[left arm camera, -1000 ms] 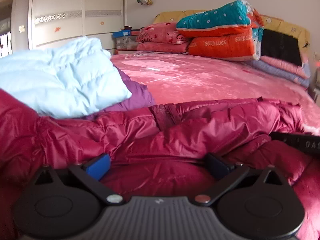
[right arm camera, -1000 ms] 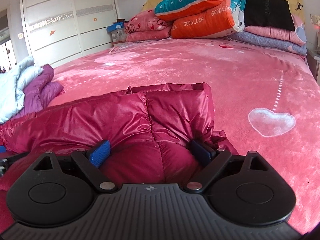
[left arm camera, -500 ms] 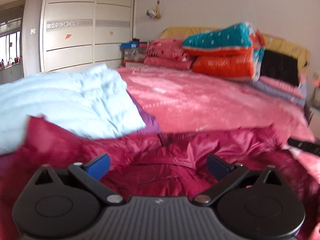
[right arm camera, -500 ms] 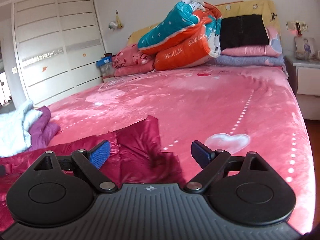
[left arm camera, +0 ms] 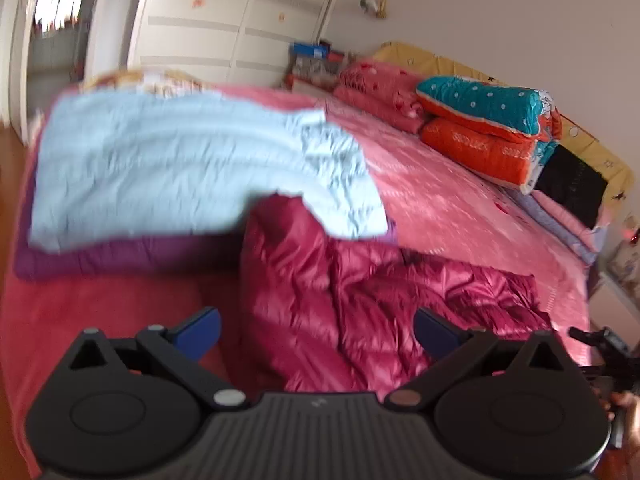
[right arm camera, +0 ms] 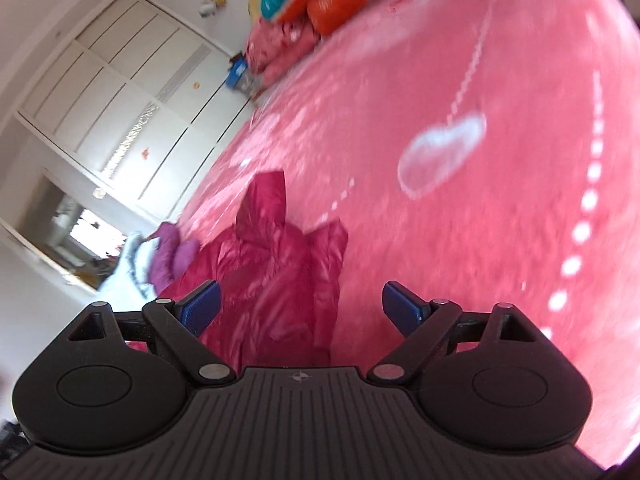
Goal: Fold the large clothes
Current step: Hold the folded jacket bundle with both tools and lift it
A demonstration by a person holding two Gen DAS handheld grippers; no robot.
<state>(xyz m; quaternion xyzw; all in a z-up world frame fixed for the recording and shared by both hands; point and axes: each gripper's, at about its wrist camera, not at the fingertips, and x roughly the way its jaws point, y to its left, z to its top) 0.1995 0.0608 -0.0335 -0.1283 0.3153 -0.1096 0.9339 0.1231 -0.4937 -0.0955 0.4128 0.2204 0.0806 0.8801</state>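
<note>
A crimson padded jacket (left arm camera: 360,296) lies crumpled on the pink bedspread (left arm camera: 460,208), ahead of my left gripper (left arm camera: 316,330), which is open, above the jacket and holding nothing. In the right wrist view the same jacket (right arm camera: 276,264) lies folded in a narrow heap. My right gripper (right arm camera: 302,306) hangs open above it, tilted, with nothing between its blue pads. At the right edge of the left wrist view the other gripper's black body (left arm camera: 608,348) shows.
A light blue padded coat (left arm camera: 180,168) lies on a purple one (left arm camera: 120,256) to the left of the jacket. Stacked quilts and pillows (left arm camera: 484,128) sit by the headboard. White wardrobe doors (left arm camera: 224,28) stand behind. The bedspread has a white heart (right arm camera: 444,152).
Both grippers have lifted away from the crimson jacket and pulled back; they were down on it a second ago. The right view has tilted and the left has swung left.
</note>
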